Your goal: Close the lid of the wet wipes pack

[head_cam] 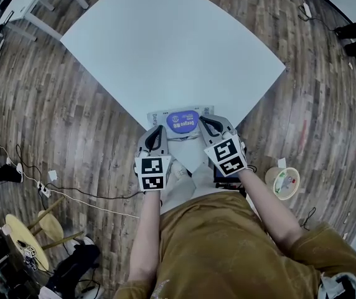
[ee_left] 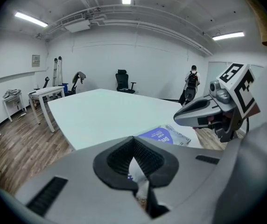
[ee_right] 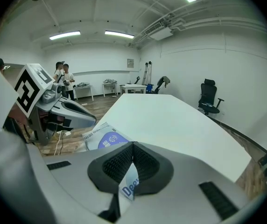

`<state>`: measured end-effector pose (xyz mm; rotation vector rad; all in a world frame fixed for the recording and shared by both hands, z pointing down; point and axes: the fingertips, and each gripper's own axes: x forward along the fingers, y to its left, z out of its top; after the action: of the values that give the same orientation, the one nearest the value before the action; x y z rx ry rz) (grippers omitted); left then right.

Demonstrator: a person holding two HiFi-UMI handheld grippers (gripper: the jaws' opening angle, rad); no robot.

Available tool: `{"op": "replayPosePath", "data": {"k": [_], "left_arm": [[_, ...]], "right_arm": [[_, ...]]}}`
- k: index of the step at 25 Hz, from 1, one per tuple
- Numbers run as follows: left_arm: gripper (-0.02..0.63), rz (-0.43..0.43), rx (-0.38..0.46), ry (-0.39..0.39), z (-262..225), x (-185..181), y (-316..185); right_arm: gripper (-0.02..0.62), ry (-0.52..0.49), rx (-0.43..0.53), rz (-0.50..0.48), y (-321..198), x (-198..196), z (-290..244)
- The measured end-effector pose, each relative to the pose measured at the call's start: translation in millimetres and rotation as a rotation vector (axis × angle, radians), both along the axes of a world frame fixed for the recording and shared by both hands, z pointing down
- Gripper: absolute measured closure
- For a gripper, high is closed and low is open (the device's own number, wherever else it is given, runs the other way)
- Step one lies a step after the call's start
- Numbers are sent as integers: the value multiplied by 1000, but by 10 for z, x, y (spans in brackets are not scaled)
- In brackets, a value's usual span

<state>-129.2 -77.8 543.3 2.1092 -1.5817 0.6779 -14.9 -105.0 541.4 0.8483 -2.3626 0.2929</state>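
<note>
The wet wipes pack [head_cam: 181, 123] is white with a round blue lid panel and lies at the near corner of the white table [head_cam: 165, 48]. The lid panel looks flat on the pack. My left gripper [head_cam: 159, 131] hovers at the pack's near left edge and my right gripper [head_cam: 204, 123] at its near right edge. Each has its jaws shut with nothing held. In the left gripper view the pack [ee_left: 164, 135] lies just past the shut left gripper [ee_left: 134, 141], with the right gripper [ee_left: 203, 112] beside it. In the right gripper view the pack [ee_right: 103, 139] shows beyond the right gripper [ee_right: 133, 146].
The table corner points at the person's lap, with wooden floor on both sides. Cables [head_cam: 72, 192] and yellow stools [head_cam: 38, 229] are on the floor at left, a small round bin [head_cam: 282, 182] at right. A black office chair [ee_left: 122, 82] stands beyond the table's far side.
</note>
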Motion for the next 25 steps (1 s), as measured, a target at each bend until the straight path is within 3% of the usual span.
{"op": "replayPosePath", "data": {"k": [25], "left_arm": [[604, -50, 211, -1, -906, -101, 95]], "right_arm": [[589, -131, 167, 126, 76, 127, -841]]}}
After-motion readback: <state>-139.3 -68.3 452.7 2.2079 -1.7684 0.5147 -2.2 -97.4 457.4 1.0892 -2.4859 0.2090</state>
